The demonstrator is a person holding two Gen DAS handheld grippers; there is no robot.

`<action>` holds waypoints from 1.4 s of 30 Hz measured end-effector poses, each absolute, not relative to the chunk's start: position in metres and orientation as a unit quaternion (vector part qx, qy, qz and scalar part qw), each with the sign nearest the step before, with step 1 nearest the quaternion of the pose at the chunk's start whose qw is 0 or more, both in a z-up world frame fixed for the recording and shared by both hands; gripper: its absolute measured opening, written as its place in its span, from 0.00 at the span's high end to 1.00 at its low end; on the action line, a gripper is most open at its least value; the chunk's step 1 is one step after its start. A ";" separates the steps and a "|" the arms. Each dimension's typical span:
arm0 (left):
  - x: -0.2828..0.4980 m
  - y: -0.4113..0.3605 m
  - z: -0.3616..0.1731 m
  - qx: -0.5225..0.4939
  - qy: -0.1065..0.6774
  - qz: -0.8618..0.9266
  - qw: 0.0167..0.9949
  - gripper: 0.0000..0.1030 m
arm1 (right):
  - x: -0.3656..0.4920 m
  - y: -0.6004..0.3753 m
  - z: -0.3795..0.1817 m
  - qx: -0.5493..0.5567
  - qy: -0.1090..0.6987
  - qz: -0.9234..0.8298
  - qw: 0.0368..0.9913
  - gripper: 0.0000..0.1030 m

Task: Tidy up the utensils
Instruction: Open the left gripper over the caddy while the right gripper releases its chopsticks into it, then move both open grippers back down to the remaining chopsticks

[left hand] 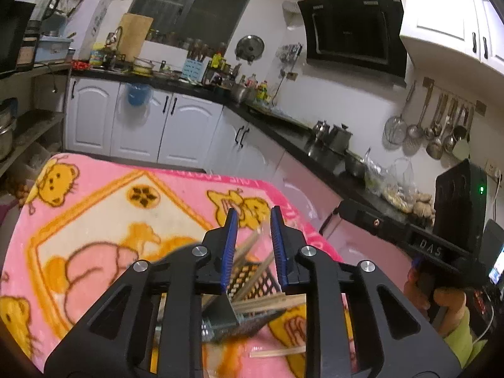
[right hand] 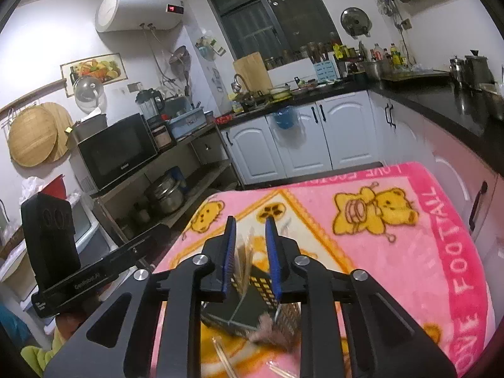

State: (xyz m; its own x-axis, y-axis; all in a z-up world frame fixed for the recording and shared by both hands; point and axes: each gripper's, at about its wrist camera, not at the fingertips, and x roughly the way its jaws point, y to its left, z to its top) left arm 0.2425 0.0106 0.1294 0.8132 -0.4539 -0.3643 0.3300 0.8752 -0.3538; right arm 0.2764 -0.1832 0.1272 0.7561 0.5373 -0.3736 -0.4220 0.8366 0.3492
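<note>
My right gripper [right hand: 250,252] hangs parted over a black mesh holder [right hand: 256,296] with chopsticks [right hand: 244,261]; pink blanket [right hand: 409,252] toward three o'clock.

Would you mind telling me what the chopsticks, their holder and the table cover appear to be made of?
Chopsticks: probably bamboo or wood, pale tan, matte.
Holder: dark perforated mesh with a dull sheen, likely metal, possibly plastic.
Table cover: plush fleece blanket, fuzzy nap with printed bears.

A home kitchen: range hood [left hand: 352,28], hanging ladles [left hand: 441,126], microwave [right hand: 118,151], white cabinets [right hand: 315,132]
</note>
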 end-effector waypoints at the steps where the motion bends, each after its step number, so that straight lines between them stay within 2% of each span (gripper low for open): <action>1: 0.240 0.010 0.127 -0.137 0.227 -0.209 0.941 0.85 | 0.273 -0.184 0.125 0.120 0.236 0.257 0.929 0.79; 13: 0.218 0.013 0.109 -0.137 0.248 -0.210 0.936 0.76 | 0.241 -0.191 0.109 0.094 0.244 0.253 0.931 0.74; 16: 0.212 0.015 0.105 -0.137 0.253 -0.209 0.935 0.71 | 0.231 -0.192 0.106 0.088 0.244 0.256 0.931 0.73; 24: 0.194 0.023 0.090 -0.141 0.269 -0.196 0.932 0.68 | 0.207 -0.190 0.092 0.061 0.252 0.256 0.931 0.71; 26: 0.190 0.026 0.087 -0.145 0.272 -0.192 0.932 0.63 | 0.202 -0.189 0.089 0.054 0.254 0.256 0.931 0.71; 37: 0.166 0.043 0.073 -0.140 0.286 -0.157 0.935 0.53 | 0.181 -0.175 0.064 0.018 0.276 0.265 0.924 0.70; 42: 0.155 0.050 0.063 -0.140 0.296 -0.148 0.933 0.52 | 0.174 -0.169 0.054 0.010 0.288 0.266 0.920 0.69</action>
